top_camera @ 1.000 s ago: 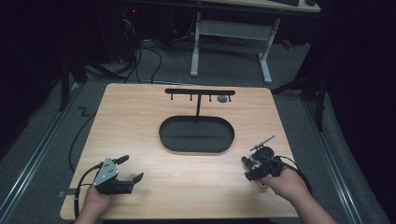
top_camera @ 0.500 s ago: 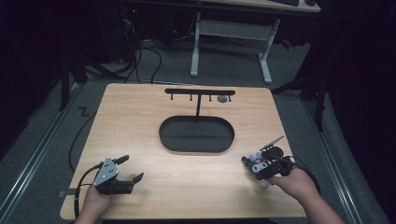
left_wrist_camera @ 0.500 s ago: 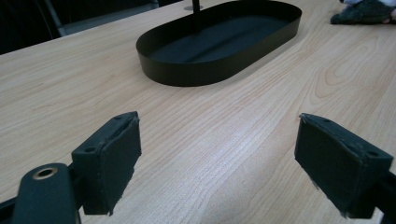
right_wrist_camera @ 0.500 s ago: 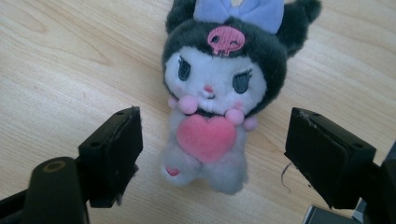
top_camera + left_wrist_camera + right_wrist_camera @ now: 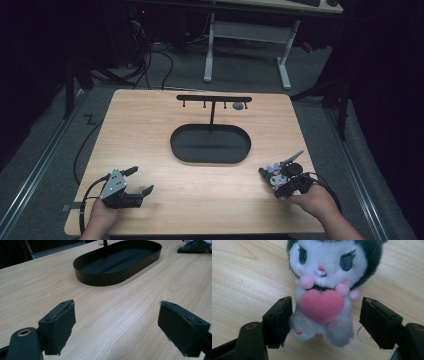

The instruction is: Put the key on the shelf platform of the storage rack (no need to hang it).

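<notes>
My table, front to back
Oval black metal tray [image 5: 210, 144] lies mid-table; small grey-and-white plush doll [image 5: 275, 174] rests between my right gripper's [image 5: 274, 176] jaws, front right; left gripper [image 5: 141, 181] front left.

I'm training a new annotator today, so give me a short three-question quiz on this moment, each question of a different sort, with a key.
1. True or false: the right gripper is already clamped shut on the plush toy.
2. Multiple choice: the left gripper has between its jaws
A) the plush toy
B) a key
C) nothing but bare table
3. Fill in: the oval black tray forms the base of a stand with a ____ bar carrying small hooks.

Key
1. False: the jaws stand open on either side of the toy; one pad touches or nearly touches its side, the other stands apart.
2. C
3. horizontal
</notes>
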The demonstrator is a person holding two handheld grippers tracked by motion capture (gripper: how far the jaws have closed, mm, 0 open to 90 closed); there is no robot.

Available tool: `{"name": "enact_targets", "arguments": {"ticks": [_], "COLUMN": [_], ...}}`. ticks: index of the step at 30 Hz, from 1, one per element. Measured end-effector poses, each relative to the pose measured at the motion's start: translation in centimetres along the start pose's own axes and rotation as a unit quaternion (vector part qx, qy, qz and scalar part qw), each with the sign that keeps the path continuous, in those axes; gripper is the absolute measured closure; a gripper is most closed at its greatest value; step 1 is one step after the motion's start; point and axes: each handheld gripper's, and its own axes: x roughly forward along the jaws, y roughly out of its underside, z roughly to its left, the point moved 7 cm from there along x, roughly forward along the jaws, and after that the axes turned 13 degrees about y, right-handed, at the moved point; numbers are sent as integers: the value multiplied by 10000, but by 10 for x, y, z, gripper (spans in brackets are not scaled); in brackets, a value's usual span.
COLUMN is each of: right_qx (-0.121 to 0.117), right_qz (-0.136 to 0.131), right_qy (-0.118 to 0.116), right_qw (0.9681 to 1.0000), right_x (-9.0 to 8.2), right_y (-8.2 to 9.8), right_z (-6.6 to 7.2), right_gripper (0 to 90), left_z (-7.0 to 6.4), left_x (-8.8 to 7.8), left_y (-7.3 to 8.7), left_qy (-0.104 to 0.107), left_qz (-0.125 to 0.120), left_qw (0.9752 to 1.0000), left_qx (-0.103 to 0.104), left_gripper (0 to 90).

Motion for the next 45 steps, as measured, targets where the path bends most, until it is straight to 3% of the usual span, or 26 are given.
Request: {"name": "enact_targets", "arguments": {"ticks": [5,9,14,23,45], "right_qx": [-56,-34,-130,-204,-526], "right_qz": [92,101,-67,-289,-544], "right_qy": [-117,-61,55,-70,-130], "right_qw": [9999,9999,9999,9994,9970], "right_x": [7,5,-10,-36,-65], "right_y": [2,-2,-11,-27,-63], "right_z": [5,6,6,10,23], "right_gripper": [421,461,466,471,471], "left_z": [0,0,0,0,0], "left_x": [0,0,-1,-1,-2], "left_y": [0,0,0,1,0], "left_qy": [-7,-10,-10,-13,-35], "left_qz": [18,-1,-3,-1,-33], "left_qw": [10000,10000,10000,10000,10000], "left_qx": [-3,-7,-17,-21,-29], "left_gripper": [151,151,151,151,150]}}
